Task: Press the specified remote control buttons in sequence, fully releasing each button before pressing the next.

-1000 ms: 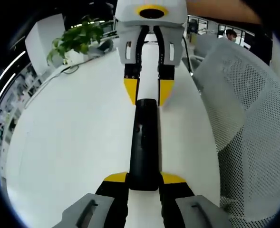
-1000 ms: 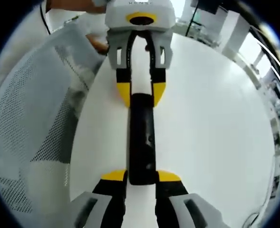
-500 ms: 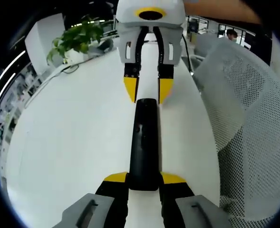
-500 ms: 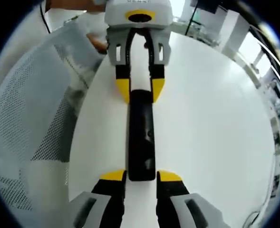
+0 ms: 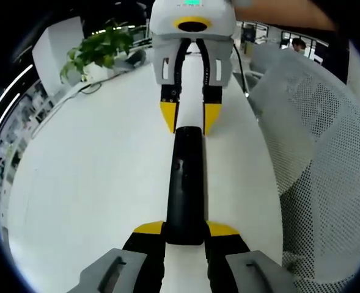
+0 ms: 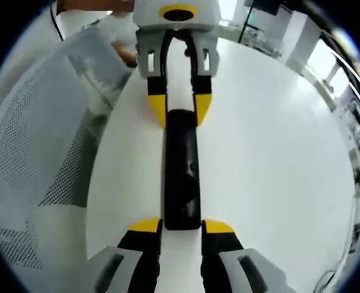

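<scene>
Your left gripper [image 5: 185, 231] pinches the near end of the black remote control [image 5: 186, 183] between its yellow-tipped jaws; the remote lies flat on the white table [image 5: 94, 183], its long axis running straight away from you along the line of the jaws. In the left gripper view the far end of the remote points at your right gripper [image 5: 189, 117], whose yellow tips sit on either side of that end, touching or just beside it; whether they press the body cannot be told. In the right gripper view the arrangement mirrors: your right gripper [image 6: 182, 226] flanks the near end of the remote control [image 6: 181, 171], and the left gripper [image 6: 180, 110] closes on the far end; the long axis again runs up the middle of the view. A small button shows on the upper face of the remote. A white mesh chair [image 5: 314, 152] stands beside the table; a green plant [image 5: 97, 52] sits at the far edge.
</scene>
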Demonstrator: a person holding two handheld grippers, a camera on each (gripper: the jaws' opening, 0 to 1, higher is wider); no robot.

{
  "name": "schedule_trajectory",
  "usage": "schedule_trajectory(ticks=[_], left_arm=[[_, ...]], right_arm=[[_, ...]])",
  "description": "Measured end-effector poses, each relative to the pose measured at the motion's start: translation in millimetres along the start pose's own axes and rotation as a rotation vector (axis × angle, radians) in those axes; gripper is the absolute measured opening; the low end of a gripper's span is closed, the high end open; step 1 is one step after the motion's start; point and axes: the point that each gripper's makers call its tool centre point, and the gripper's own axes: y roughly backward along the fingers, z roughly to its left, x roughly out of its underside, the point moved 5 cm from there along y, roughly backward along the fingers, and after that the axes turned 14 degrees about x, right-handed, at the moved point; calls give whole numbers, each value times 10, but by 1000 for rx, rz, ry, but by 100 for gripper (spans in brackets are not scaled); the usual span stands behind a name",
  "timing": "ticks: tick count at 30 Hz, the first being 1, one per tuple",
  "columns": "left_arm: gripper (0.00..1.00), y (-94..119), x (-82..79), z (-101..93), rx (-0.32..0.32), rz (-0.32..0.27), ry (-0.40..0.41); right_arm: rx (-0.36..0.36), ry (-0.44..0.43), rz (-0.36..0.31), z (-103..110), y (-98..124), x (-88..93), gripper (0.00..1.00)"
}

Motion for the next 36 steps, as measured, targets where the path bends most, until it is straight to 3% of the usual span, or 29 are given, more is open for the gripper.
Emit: schedule_trajectory(ticks=[36], left_arm=[[24, 4, 5, 25, 25, -8, 17]], right_arm=[[-46, -14, 23, -28, -70, -13, 20]])
